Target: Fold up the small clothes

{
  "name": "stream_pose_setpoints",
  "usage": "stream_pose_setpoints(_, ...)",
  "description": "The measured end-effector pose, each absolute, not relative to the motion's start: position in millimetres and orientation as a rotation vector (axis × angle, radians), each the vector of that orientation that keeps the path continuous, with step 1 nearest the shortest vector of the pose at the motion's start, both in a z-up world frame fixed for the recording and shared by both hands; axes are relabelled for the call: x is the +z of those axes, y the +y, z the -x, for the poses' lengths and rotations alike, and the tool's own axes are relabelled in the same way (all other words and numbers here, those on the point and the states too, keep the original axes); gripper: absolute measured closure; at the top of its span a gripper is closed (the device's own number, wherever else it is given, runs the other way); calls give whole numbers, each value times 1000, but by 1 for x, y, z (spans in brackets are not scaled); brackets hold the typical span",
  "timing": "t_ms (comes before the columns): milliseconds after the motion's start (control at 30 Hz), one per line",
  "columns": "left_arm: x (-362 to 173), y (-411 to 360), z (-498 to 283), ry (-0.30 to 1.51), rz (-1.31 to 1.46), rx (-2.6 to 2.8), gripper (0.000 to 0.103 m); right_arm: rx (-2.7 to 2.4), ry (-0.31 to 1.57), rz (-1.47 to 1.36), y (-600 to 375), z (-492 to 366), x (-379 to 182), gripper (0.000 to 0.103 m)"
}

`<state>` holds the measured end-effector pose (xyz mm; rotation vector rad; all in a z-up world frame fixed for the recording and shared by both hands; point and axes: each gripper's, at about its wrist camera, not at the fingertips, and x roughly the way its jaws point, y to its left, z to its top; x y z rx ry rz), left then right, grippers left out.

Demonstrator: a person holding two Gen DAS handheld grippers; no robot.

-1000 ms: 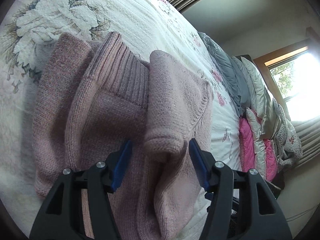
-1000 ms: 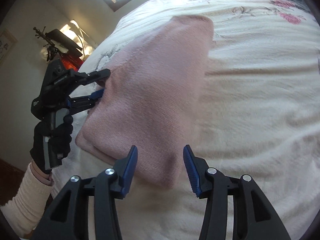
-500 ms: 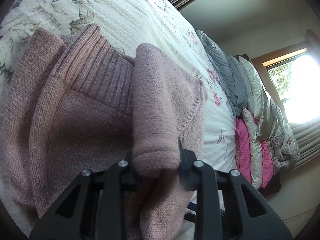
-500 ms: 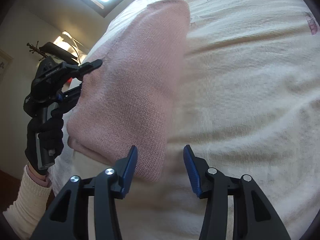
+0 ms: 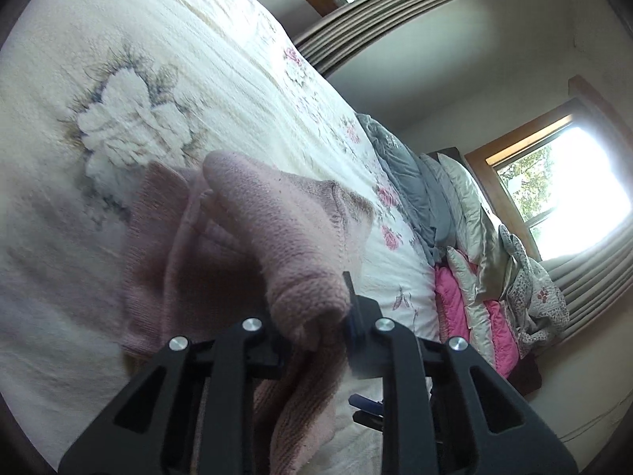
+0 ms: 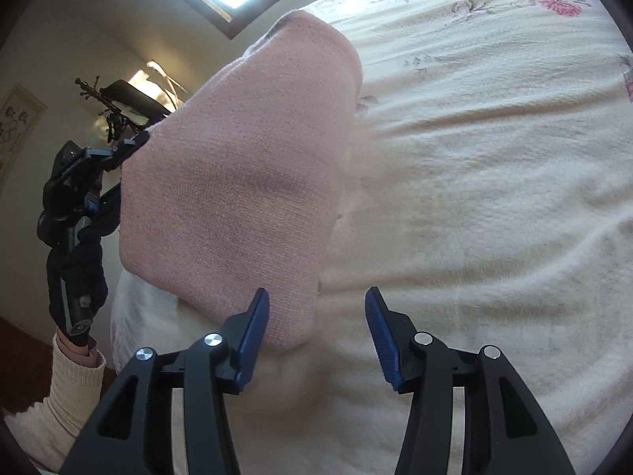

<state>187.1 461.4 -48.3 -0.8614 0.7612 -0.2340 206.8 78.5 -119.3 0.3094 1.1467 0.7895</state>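
A pink knitted sweater (image 5: 277,233) lies folded on the cream floral bedspread (image 5: 166,39). My left gripper (image 5: 312,316) is shut on a thick rolled edge of it and holds that edge raised off the bed. In the right wrist view the same sweater (image 6: 245,182) appears as a smooth pink panel lifted on its left side, where the left gripper (image 6: 130,146) clamps it in a gloved hand (image 6: 79,269). My right gripper (image 6: 316,328) is open just above the bedspread (image 6: 494,198), with the sweater's near corner by its left finger.
Grey, white and pink pillows and quilts (image 5: 467,261) pile up at the far end of the bed. A bright window (image 5: 569,182) and ribbed blinds (image 5: 379,12) stand beyond. A music stand (image 6: 126,99) is behind the person's hand.
The left gripper closed on the sweater's rolled edge and has lifted it, pulling the garment up and back. The right gripper stayed open near the sweater's corner.
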Motion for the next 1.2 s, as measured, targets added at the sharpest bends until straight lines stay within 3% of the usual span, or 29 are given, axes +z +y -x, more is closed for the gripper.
stream_pose_setpoints(267, -121, 486, -188, 918, 926, -180, 83, 858, 1165, -280, 122, -200, -119, 48)
stream_pose_setpoints(367, -131, 486, -184, 899, 945, -185, 79, 864, 1191, -265, 136, -199, -125, 48)
stream_pose_setpoints(467, -125, 489, -178, 906, 939, -186, 74, 855, 1214, -244, 143, -198, -131, 47)
stream_pose_setpoints(600, -104, 481, -154, 894, 840, -188, 59, 860, 1237, -296, 141, -201, -139, 44)
stream_pose_setpoints(667, -93, 468, -143, 888, 792, -220, 59, 867, 1237, -302, 140, -202, -142, 50)
stream_pose_setpoints(733, -88, 454, -136, 906, 729, -224, 55, 859, 1224, -277, 141, -200, -138, 65)
stream_pose_setpoints(800, -88, 444, -133, 934, 644, -183, 57, 858, 1213, -268, 141, -199, -133, 72)
stream_pose_setpoints(933, -104, 430, -135, 986, 566, -145, 75, 846, 1204, -253, 137, -197, -123, 80)
stream_pose_setpoints(1067, -121, 428, -132, 991, 513, -116, 83, 808, 1263, -230, 141, -200, -135, 81)
stream_pose_setpoints(1200, -119, 433, -130, 998, 525, -128, 84, 801, 1295, -200, 152, -205, -143, 80)
